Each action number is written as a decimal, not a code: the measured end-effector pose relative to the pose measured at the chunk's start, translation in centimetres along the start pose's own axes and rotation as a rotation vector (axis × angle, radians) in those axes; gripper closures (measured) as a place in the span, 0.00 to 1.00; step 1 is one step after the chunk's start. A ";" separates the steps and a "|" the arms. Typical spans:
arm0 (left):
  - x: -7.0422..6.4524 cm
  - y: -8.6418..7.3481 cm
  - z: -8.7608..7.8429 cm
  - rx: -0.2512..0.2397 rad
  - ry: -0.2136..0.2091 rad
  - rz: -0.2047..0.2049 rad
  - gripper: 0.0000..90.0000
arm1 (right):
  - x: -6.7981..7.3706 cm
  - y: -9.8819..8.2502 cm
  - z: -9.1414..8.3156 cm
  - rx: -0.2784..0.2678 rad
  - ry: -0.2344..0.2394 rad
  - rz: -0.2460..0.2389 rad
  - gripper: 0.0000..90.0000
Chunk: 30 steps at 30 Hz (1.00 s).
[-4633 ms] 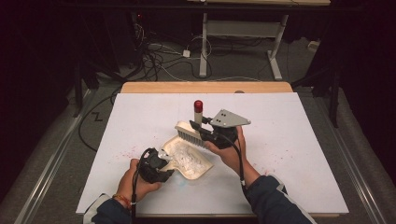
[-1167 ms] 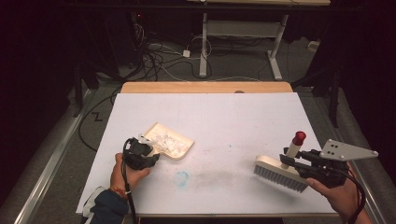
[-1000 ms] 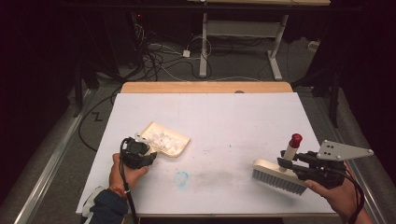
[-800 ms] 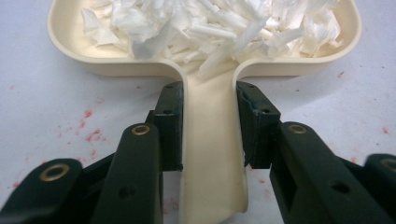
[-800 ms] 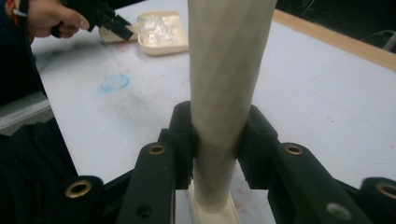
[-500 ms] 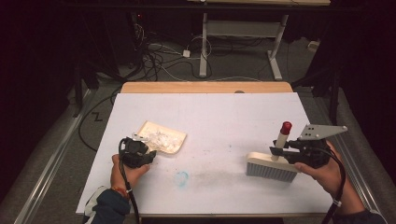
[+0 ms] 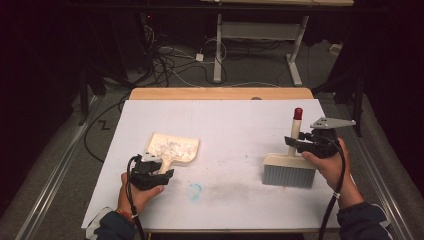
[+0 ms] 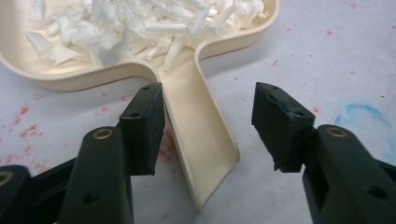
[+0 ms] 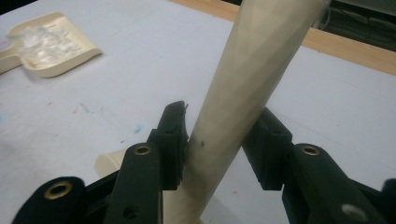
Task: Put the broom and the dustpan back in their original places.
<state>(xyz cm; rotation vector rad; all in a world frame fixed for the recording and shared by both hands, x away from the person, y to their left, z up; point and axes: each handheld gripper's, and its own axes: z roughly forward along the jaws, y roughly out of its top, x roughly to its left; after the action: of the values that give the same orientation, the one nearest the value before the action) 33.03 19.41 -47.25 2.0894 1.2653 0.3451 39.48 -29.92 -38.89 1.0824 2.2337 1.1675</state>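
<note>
On the table, both grippers' fingers have just been opening: left [image 8: 208,126] straddling the dustpan handle [image 8: 198,140], right [image 9: 219,140] around the brush handle [image 9: 243,93].

left gripper [image 7: 159,172], lower left of the high view, jaws just opening, parted. right gripper [image 7: 299,144], right of centre, jaws loosening too.

I see a white table [image 7: 230,125] with a wooden far edge [image 7: 220,93], a blue smudge [image 7: 193,190] on it, cables [image 7: 175,55] on the floor and a desk frame [image 7: 260,35] behind.
</note>
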 end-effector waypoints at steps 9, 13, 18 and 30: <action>-0.8 -1.5 -1.2 -0.071 -0.053 0.115 0.42 | -1.2 0.2 2.8 -0.015 -0.076 0.067 0.66; -0.8 -2.1 -1.6 -0.096 -0.061 0.130 0.39 | -1.4 0.4 4.2 -0.001 -0.113 0.067 0.65; -1.2 -2.0 -2.2 -0.195 -0.054 0.175 0.28 | -1.7 0.8 5.0 -0.052 -0.176 0.074 0.63; -2.1 -2.7 -2.6 -0.246 -0.011 0.249 0.23 | -1.0 1.0 4.4 -0.098 -0.203 0.038 0.57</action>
<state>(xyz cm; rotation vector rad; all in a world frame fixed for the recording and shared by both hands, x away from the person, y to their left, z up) 28.80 19.47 -46.84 2.0325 0.9050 0.5691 43.35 -28.13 -40.59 1.1535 1.9895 1.1162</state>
